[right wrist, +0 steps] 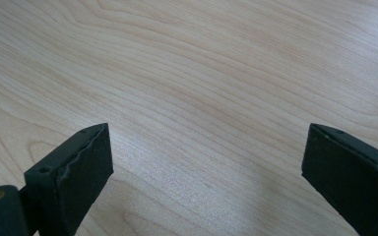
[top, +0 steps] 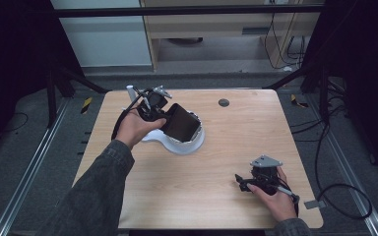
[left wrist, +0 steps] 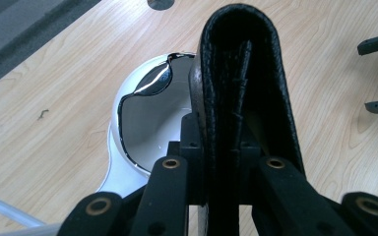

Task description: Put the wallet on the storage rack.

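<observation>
The left tool point(top: 158, 109) is clamped on a black folded leather wallet point(left wrist: 241, 93), held on edge with its folded spine pointing away from the jaws. Directly beneath and just beyond the wallet's far end sits the white bowl-shaped holder point(left wrist: 145, 113); the wallet's long axis slants down toward its opening. The right tool point(right wrist: 204, 169) rests well apart on the table point(right wrist: 202, 59), jaws spread wide, empty.

A black wallet point(left wrist: 241, 83) with a grained, leather-like matt skin and stitched seams sits over a smooth, glossy white plastic stand point(left wrist: 142, 113) with a mirror-bright rim. The table point(top: 226, 162) is pale wood-grain laminate with a soft sheen. The right gripper point(right wrist: 206, 167) has matt black pads point(right wrist: 86, 167), slightly rough.
</observation>
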Demonstrator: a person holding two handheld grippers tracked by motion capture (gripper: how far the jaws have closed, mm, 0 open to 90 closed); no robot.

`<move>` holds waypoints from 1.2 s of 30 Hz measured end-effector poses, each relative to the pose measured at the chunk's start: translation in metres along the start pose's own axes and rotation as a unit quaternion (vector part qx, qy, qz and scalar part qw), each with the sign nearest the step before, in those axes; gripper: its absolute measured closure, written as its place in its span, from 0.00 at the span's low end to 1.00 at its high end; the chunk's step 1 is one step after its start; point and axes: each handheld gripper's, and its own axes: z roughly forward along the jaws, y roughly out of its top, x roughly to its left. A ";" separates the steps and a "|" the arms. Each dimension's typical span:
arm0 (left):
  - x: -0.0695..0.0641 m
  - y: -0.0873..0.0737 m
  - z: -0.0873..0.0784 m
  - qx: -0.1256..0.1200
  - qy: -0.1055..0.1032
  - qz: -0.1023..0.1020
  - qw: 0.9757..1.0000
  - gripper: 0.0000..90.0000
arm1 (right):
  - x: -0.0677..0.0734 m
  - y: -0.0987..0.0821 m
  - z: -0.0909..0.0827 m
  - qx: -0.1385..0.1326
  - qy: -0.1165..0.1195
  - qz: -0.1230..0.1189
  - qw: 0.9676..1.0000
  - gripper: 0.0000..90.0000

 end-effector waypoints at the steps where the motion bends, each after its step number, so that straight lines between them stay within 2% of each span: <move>1: 0.001 -0.001 0.002 -0.001 -0.001 -0.002 1.000 0.89 | 0.000 0.000 0.000 0.000 0.000 0.000 1.000 0.06; 5: 0.004 -0.003 0.004 -0.004 -0.007 -0.009 1.000 0.89 | 0.000 0.000 0.000 -0.001 0.001 -0.002 1.000 0.06; 9: 0.006 -0.003 0.004 -0.003 -0.004 -0.012 1.000 0.89 | 0.001 0.000 0.001 0.002 0.001 0.001 1.000 0.06; 15: 0.014 -0.005 0.006 -0.007 0.021 -0.023 0.999 0.86 | 0.001 0.000 0.001 0.002 0.001 0.002 1.000 0.06; 17: 0.015 -0.006 0.006 -0.008 0.023 -0.026 0.999 0.85 | 0.002 0.000 0.001 0.004 0.004 0.003 1.000 0.06; 21: 0.017 -0.007 0.005 -0.009 0.037 -0.031 0.999 0.75 | 0.002 -0.001 0.002 0.006 0.003 -0.003 1.000 0.06; 23: 0.018 -0.008 0.004 -0.011 0.040 -0.031 0.999 0.75 | 0.002 -0.001 0.001 0.005 0.003 -0.002 1.000 0.06; 27: 0.020 -0.012 0.003 -0.027 0.045 -0.034 0.998 0.68 | 0.002 -0.001 0.002 0.007 0.003 -0.003 1.000 0.06; 33: 0.020 -0.017 -0.003 -0.044 0.054 -0.040 0.997 0.72 | 0.003 -0.001 0.002 0.010 0.003 -0.005 1.000 0.06; 34: 0.020 -0.017 -0.003 -0.048 0.062 -0.048 0.996 0.73 | 0.003 -0.001 0.003 0.010 0.003 -0.005 1.000 0.06; 36: 0.020 -0.017 -0.004 -0.048 0.074 -0.042 0.995 0.75 | 0.003 -0.001 0.003 0.010 0.004 -0.006 1.000 0.06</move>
